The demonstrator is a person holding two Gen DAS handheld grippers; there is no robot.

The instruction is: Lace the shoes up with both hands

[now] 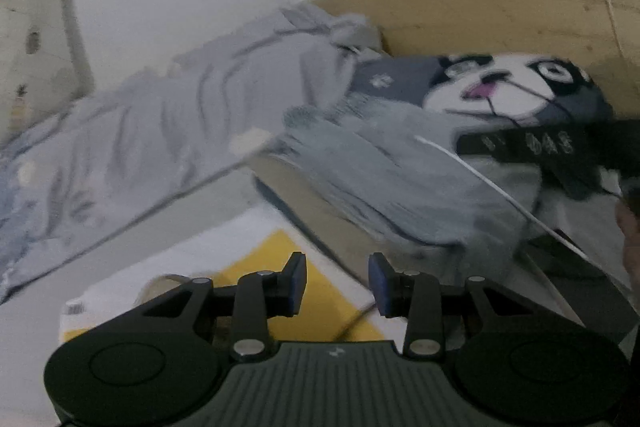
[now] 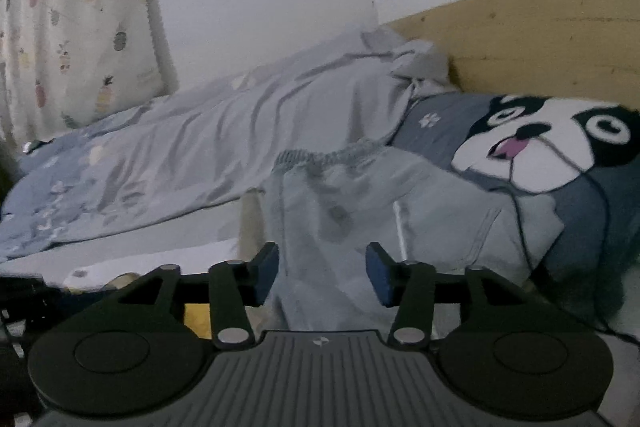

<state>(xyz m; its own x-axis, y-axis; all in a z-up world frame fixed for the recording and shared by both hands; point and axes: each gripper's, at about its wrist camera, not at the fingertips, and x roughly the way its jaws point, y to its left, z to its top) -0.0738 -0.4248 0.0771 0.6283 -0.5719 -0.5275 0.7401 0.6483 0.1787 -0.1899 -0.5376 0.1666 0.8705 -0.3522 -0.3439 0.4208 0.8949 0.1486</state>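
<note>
Because no shoe shows in either view, where the shoe sits cannot be told. Both grippers are up over the bed, pointing toward the dog pillow [image 2: 548,147].

The left gripper [image 1: 338,285] has its jaws apart, with nothing between them. Below it, on the near side of the dog pillow, lies a yellow and white box [image 1: 280,291]. A thin white cord [image 1: 496,191] runs slanting across the grey cloth [image 1: 384,179] in front of the dog pillow; it may be a lace, but the blur makes that hard to tell. Another dark gripper [image 1: 560,147] reaches in from the right, just below the dog pillow.

The right gripper [image 2: 322,275] also has its jaws apart and holds nothing. The grey cloth sits just past them.

To do this step well, each hand should tip down and find the shoe first. Then one gripper should pinch a lace close to its tip, while the other keeps the shoe from sliding.
</note>
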